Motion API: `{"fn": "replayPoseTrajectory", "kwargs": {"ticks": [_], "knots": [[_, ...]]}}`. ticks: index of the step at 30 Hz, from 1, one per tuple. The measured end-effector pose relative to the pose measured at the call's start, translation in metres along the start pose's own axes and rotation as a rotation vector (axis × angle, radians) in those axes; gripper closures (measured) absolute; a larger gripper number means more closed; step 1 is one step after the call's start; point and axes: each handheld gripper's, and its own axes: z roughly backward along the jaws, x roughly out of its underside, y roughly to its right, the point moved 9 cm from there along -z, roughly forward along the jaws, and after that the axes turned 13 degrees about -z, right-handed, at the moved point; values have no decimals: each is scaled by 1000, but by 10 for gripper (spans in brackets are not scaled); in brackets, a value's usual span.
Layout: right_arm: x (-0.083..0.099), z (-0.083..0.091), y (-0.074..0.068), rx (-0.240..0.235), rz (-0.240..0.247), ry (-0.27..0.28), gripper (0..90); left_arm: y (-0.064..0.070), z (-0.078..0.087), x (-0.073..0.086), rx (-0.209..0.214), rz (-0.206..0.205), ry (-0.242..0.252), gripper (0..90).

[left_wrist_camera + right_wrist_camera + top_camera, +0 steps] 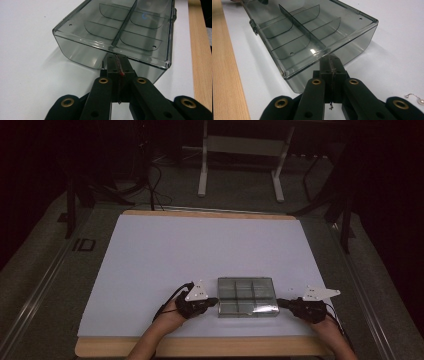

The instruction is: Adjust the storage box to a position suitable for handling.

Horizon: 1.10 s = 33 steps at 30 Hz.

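Box (247, 296), clear smoky plastic w/ dividers inside, sits near my edge of the white table (150, 255), lid down. My left gripper (117, 62) has its jaws pressed together, tips touching the box's left end wall just under the lid rim. Right gripper (331, 63), jaws likewise together, tips against the opposite end wall. So box is between both grippers. Small hook w/ a white bead (415, 98) lies on the table beside my right gripper.
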Motion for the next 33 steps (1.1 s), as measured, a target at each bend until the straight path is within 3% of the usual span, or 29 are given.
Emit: {"fn": "replayPoseTrajectory", "kwargs": {"ticks": [4, 5, 6, 7, 10, 12, 15, 17, 25, 33], "knots": [[1, 1, -1, -8, 4, -2, 900, 0, 0, 0, 2, 1, 0, 900], [1, 1, -1, -13, 2, 0, 900, 1, 1, -2, 15, 6, 23, 900], [0, 1, -2, -33, 2, 12, 900, 3, 2, -5, 24, 17, 45, 900], [-3, 4, -6, -60, -1, 34, 900, 3, 2, -9, 14, -6, 37, 900], [-8, 2, -5, -20, 18, 20, 900, 1, 2, -10, 4, -12, 26, 900], [-10, 1, -4, -4, 23, 17, 893, -1, 2, -10, -9, -11, 25, 836], [-13, 1, 0, 27, 15, 29, 737, -7, 3, -10, -45, -3, 24, 713], [-14, 2, 3, 34, 5, 39, 717, -8, 2, -11, -53, -7, 23, 656], [-19, 2, 3, 36, 21, 52, 705, -12, 3, -16, -60, -12, 38, 645], [-26, 4, 3, 26, 7, 83, 700, -15, 6, -22, -63, -26, 54, 646]]}}
